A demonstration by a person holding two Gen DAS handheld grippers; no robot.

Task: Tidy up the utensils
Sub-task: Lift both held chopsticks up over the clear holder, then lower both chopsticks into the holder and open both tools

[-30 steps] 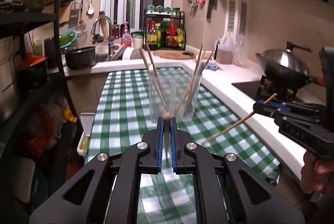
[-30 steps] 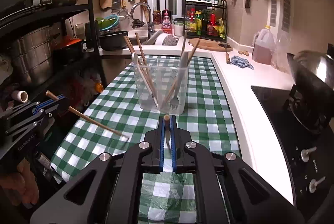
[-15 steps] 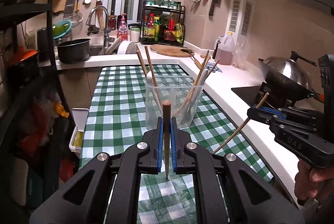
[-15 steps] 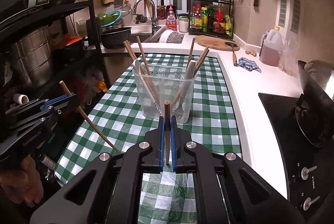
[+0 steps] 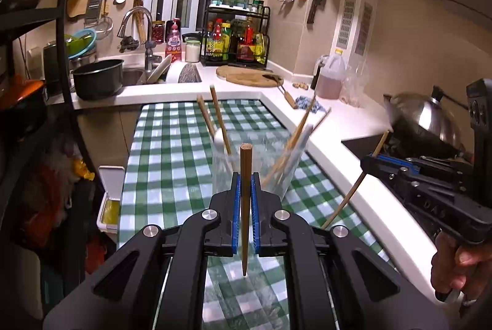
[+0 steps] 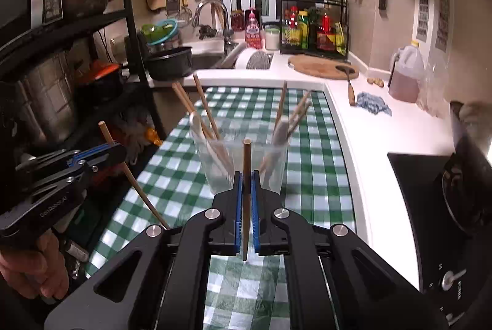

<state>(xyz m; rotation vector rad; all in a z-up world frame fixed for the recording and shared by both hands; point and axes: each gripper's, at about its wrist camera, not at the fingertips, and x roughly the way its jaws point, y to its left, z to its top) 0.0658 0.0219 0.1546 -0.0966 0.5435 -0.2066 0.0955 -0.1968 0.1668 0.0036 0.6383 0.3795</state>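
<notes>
Two grippers, left (image 5: 245, 187) and right (image 6: 246, 187), each clamp one chopstick (image 5: 245, 207) (upright) before one clear holder (image 5: 261, 164).

Both wrist cams look fwd and slightly down along the checkered tabletop (image 5: 172, 145) toward its far edge; shared: clear utensil holder (image 6: 215, 157), close ahead.

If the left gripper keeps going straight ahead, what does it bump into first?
Probably the clear utensil holder, standing right ahead of the left gripper and its clamped chopstick. Depth is hard to judge.
</notes>
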